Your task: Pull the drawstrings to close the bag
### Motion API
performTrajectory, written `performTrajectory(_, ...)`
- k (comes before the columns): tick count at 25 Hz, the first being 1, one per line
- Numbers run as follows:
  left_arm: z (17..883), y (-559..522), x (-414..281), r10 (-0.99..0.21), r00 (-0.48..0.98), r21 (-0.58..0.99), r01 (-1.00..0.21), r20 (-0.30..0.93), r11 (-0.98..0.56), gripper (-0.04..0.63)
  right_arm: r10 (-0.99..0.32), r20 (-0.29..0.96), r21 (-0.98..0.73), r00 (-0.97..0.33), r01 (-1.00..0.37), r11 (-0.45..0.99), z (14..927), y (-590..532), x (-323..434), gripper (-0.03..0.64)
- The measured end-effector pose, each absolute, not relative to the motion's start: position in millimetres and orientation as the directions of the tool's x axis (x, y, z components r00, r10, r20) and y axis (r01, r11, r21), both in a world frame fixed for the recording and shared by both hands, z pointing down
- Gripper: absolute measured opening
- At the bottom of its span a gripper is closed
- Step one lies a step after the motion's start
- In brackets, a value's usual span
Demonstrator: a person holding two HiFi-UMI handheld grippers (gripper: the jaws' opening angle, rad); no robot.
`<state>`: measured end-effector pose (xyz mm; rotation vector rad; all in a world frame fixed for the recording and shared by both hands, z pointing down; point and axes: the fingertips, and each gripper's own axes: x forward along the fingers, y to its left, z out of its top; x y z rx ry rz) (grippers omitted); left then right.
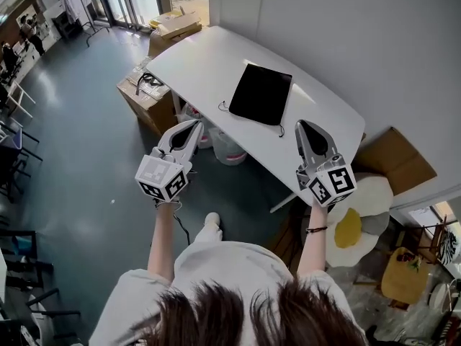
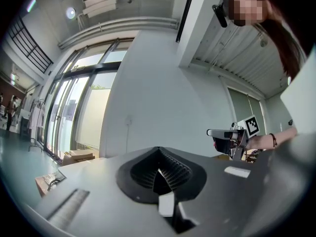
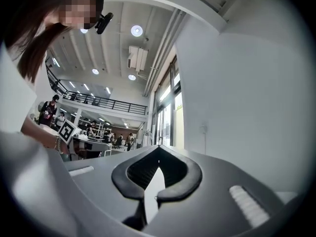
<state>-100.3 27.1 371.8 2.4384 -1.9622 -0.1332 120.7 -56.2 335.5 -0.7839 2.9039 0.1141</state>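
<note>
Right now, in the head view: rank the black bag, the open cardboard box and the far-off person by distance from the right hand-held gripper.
From the right hand-held gripper:
1. black bag: on the white table, just ahead and to the left.
2. open cardboard box: on the floor by the table's far left end.
3. person: far across the room, top left.

White oval surface (image 1: 209, 60) on a grey-green floor (image 1: 79, 157). Open cardboard box (image 1: 142, 92) against the surface's left end; a second box (image 1: 174, 26) beyond it. White bucket (image 1: 229, 151) beneath the near edge. Fried-egg-shaped cushion (image 1: 356, 225) at lower right, beside flattened cardboard (image 1: 395, 161). Tall glazed doors (image 2: 74, 107); round ceiling lamp (image 3: 137, 30).
</note>
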Motion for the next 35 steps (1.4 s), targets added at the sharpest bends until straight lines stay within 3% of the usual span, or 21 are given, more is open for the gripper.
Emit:
performTrajectory(19,388.9,-63.4,-182.9,-0.925,0.380,0.076,-0.922,-0.018,-0.380,-0.006,-0.628,-0.112,0.017,-0.770,-0.633,0.774,349.6,-116.3,36.6,0.014)
performTrajectory(35,412.3,-112.2,-177.4,-0.885,0.465,0.115,-0.880,0.021,-0.460,-0.006,-0.707,0.004,0.038,-0.707,-0.707,0.706,372.1,-148.4,51.6,0.014)
